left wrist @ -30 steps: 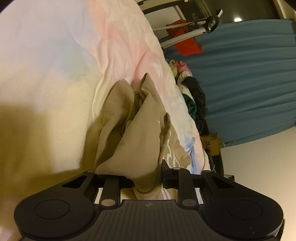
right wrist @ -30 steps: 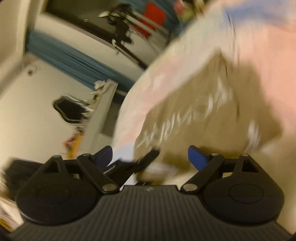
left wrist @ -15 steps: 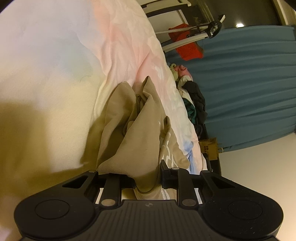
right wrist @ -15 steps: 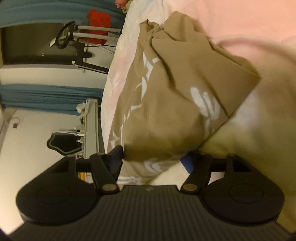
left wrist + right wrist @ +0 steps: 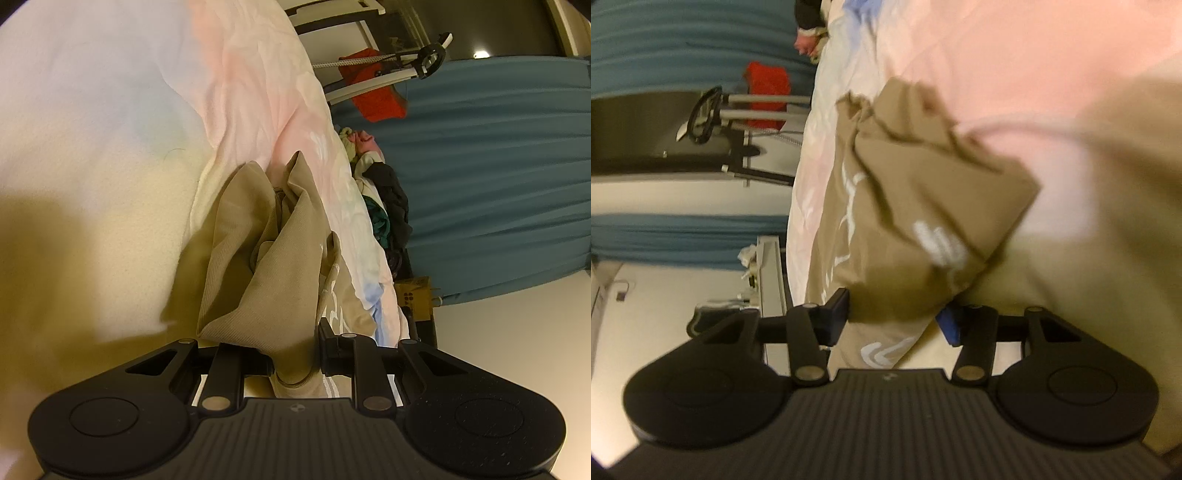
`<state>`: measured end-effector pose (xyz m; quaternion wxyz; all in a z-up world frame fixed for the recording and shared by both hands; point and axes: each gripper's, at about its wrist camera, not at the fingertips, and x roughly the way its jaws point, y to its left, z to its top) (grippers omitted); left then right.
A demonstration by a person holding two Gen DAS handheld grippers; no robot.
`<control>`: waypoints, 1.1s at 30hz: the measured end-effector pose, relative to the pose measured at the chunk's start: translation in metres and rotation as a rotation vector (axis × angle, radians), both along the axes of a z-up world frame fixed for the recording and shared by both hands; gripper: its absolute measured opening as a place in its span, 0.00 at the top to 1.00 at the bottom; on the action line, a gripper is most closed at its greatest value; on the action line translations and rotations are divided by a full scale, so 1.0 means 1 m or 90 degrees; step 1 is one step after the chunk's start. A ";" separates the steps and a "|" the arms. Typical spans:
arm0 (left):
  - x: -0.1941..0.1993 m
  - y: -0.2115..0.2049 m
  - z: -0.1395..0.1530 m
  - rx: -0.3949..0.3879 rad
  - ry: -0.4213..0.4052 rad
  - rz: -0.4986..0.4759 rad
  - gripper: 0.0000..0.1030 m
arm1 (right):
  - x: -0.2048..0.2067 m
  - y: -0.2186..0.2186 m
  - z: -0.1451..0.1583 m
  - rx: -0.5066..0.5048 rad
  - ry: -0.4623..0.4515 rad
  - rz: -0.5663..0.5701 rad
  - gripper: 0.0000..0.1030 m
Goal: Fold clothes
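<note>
- Bedspread [image 5: 110, 147]: pale, pink-tinted, fills the left and far part of the left wrist view. It serves as the folding surface; the garment lies bunched on it, not flat.
- Tan garment [image 5: 266, 258]: ribbed fabric with white print, heaped in ridges on the bedspread, running from near to far along the bed's edge.
- Left gripper [image 5: 295, 365]: fingers narrow, clamped on a thick fold of the tan garment that passes between them. Judgement: it anchors one corner so the cloth can be drawn taut.
- Right gripper [image 5: 894, 317]: jaws have just been closing, with a bundle of the tan garment [image 5: 916, 221] between them. The black left finger [image 5: 836, 314] lies against the cloth; the blue pad [image 5: 949, 325] on the right sits at the fabric's edge, firm pressure not confirmed. Frame is blurred.
- Judgement: second grasp under way, folding proper not yet begun; next is to lift and spread.
- Far right: clothes pile [image 5: 380, 206] at the bed's edge, teal curtain [image 5: 498, 166] behind.
</note>
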<state>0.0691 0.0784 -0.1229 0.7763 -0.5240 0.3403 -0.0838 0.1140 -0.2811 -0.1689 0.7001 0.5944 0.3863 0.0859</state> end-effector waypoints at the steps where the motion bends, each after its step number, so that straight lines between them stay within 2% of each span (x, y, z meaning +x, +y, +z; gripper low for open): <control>1: 0.001 0.000 0.000 0.000 0.000 0.000 0.78 | -0.001 -0.002 0.001 -0.008 0.000 -0.007 0.48; 7: 0.010 -0.005 0.003 -0.001 0.009 0.002 0.77 | 0.005 0.001 0.003 -0.070 -0.006 -0.021 0.48; 11: 0.011 -0.005 0.003 -0.003 0.007 0.004 0.77 | 0.005 0.003 0.006 -0.106 -0.017 -0.013 0.62; 14: -0.002 -0.003 0.006 0.007 -0.003 -0.002 0.78 | 0.007 0.005 0.011 -0.126 -0.027 -0.010 0.70; 18: -0.008 -0.003 0.015 0.000 -0.018 -0.004 0.79 | 0.002 0.005 0.027 -0.151 -0.059 -0.008 0.74; 22: -0.017 -0.006 0.037 -0.007 -0.036 -0.020 0.79 | -0.014 -0.001 0.052 -0.155 -0.096 -0.017 0.75; 27: -0.021 -0.020 0.079 -0.014 -0.053 -0.054 0.79 | -0.032 -0.016 0.085 -0.138 -0.125 -0.034 0.75; 33: 0.017 -0.076 0.128 0.025 -0.044 -0.104 0.79 | -0.024 -0.064 0.119 -0.116 -0.122 -0.072 0.75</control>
